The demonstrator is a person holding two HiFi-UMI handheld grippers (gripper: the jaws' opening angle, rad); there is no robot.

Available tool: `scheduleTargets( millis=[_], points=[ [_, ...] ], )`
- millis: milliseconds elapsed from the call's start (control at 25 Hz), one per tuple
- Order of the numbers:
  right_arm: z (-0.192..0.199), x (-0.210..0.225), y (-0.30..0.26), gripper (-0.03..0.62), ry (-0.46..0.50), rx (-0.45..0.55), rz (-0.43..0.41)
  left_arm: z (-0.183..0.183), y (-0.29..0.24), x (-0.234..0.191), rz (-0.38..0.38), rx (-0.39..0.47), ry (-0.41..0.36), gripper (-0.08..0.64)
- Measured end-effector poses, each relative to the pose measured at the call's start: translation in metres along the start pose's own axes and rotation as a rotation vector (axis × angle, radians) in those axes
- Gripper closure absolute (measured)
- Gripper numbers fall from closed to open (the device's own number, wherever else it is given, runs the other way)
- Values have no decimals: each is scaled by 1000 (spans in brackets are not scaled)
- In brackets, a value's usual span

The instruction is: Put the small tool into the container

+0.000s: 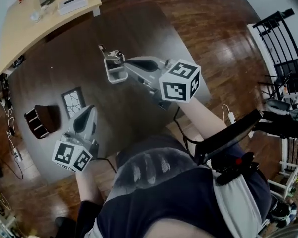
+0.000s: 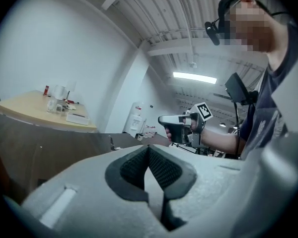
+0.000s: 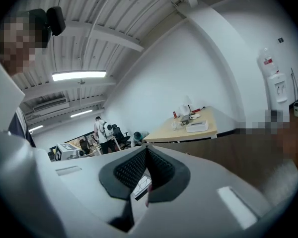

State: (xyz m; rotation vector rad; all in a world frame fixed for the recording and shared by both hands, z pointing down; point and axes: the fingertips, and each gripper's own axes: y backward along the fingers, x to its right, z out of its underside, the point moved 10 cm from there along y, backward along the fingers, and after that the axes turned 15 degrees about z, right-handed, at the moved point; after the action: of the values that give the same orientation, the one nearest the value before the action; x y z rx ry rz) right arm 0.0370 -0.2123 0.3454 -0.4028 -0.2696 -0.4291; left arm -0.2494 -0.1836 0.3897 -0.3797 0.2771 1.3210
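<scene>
A small white container (image 1: 115, 73) stands on the dark round table (image 1: 54, 68), right of its middle. A thin grey tool (image 1: 104, 50) sticks up and back-left from the container's far rim; its lower end is hidden. My right gripper (image 1: 120, 59) hovers just above the container's far right edge, shut, with nothing visible between its pads (image 3: 131, 170). My left gripper (image 1: 89, 109) hangs near the table's front edge, well short of the container, also shut and empty. The left gripper view shows the right gripper (image 2: 181, 128) held in a hand.
A dark brown box (image 1: 39, 120) and a patterned card (image 1: 73, 102) lie at the table's front left. A light wooden desk (image 1: 20, 29) with a white box (image 1: 72, 3) stands behind. A black rack (image 1: 283, 48) is at the right, over wooden floor.
</scene>
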Motion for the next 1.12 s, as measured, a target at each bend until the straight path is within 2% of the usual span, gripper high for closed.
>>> scheduleTargets(
  millis=[160,320,440,600,760,920,1120],
  points=[
    [15,4,43,591,-63,6,23,-7,-27,11,88,-24,-43,561],
    [21,11,96,591,-114,68,49,-14,-61,37,187,-40,-65,561],
    [40,25,142,591,-142,92,96,-14,-95,65,265,-67,-90,561],
    [82,55,220,591,-233,101,169,-1,-150,123,341,-139,-159,561],
    [110,76,300,591,-342,186,193,12,-205,183,454,-215,-202,561],
    [134,96,372,591,-418,261,263,26,-258,238,570,-277,-236,561],
    [155,116,450,591,-476,338,313,44,-317,306,684,-320,-278,561]
  ],
)
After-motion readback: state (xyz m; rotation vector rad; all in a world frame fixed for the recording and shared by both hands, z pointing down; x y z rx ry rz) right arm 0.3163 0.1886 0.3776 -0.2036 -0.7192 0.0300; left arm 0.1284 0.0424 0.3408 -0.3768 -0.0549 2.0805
